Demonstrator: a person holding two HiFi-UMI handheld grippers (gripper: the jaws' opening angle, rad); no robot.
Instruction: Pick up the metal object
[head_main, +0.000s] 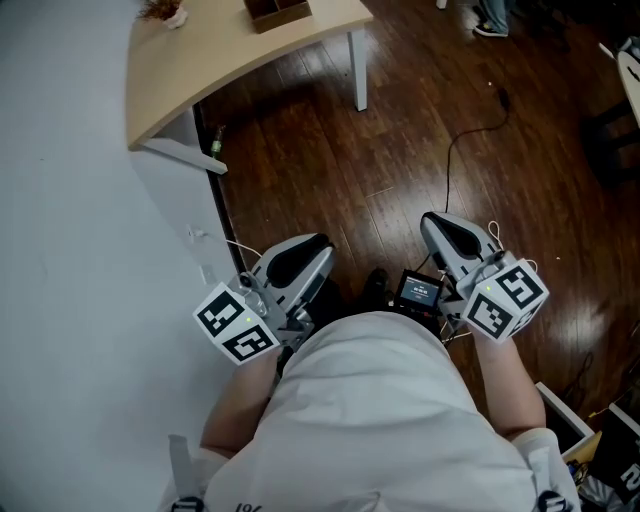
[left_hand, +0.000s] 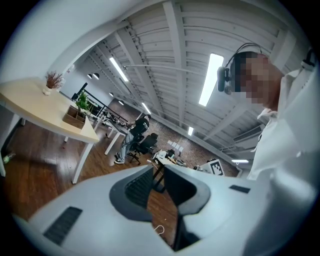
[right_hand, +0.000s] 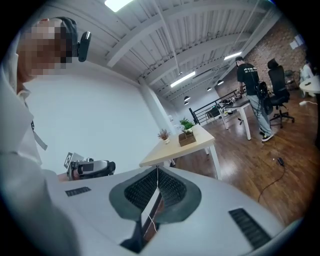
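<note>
We hold the left claw (left_hand: 159, 169) slightly apart and empty; the right claw (right_hand: 157, 170) seems closed tip to tip.

The grey-white left tool (head_main: 303, 262) and right tool (head_main: 452, 238) are showing black-and-white square-patterned cubes, the floor (head_main: 400, 150) is showing dark brown wood grain, and the table (head_main: 225, 62) is showing pale beige.

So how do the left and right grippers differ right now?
The left gripper has its jaws a little apart, with wood floor showing through the gap. The right gripper has its jaws touching at the tips. In the head view the left gripper sits beside the white wall, while the right gripper is over the floor. Both hold nothing and sit close to the person. No metal object shows.
</note>
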